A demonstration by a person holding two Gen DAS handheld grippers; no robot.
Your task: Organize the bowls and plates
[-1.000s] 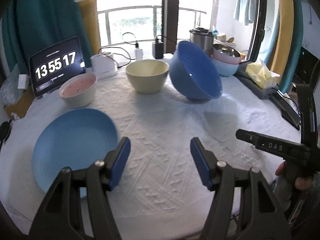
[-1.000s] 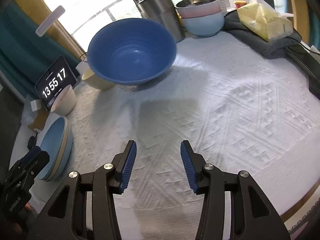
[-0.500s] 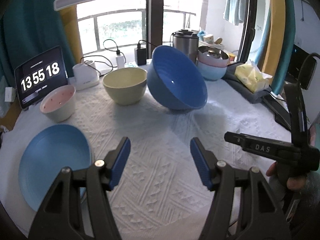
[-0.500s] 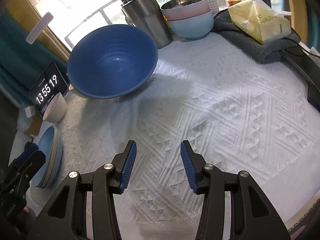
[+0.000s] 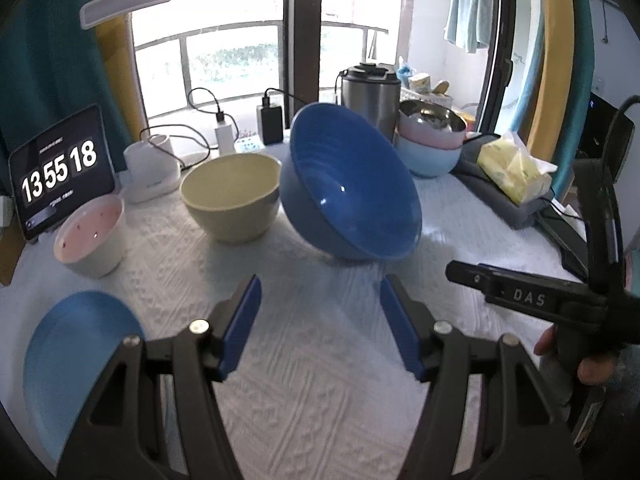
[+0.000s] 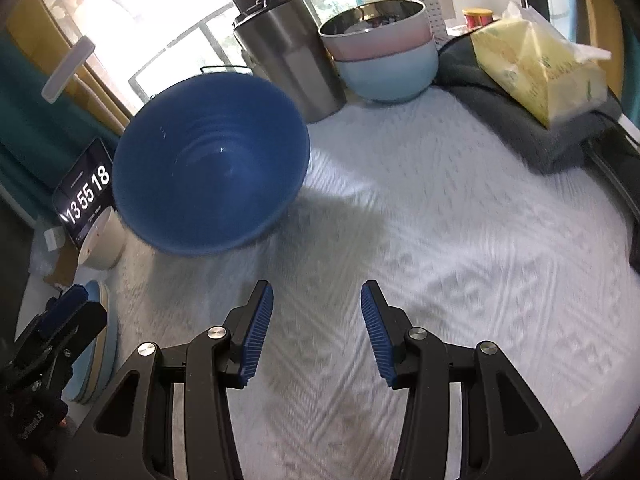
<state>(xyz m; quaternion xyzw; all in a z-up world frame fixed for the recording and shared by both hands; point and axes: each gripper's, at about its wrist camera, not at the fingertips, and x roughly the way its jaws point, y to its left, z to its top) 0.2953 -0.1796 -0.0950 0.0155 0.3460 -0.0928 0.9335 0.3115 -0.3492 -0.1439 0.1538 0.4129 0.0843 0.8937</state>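
Left gripper [image 5: 320, 322] up first, from its own wrist view: jaws spread wide, nothing between the blue pads, hovering over the white textured tablecloth [image 5: 320, 400]. Straight ahead, the big dark blue bowl [image 5: 352, 188], tipped on its side with the mouth facing left, leaning close to the cream bowl [image 5: 232, 196]. Further left, a small pink-lined white bowl [image 5: 90, 236]; bottom left, the light blue plate [image 5: 80, 356]. At the back right, a nested stack of pink and pale blue bowls [image 5: 430, 140].

Over to the right wrist view: right gripper [image 6: 317, 332] likewise released, empty, well short of the dark blue bowl. Plate stack at the far left edge, by the other tool.

Risk from here, as a judgement: a tilted bowl, smooth curved wall, likely to roll or skid if nudged on the rim rather than pinched squarely. Could knock the cream bowl or the steel canister [image 6: 292, 52] behind. Also a chance of two tools crowding the same bowl.
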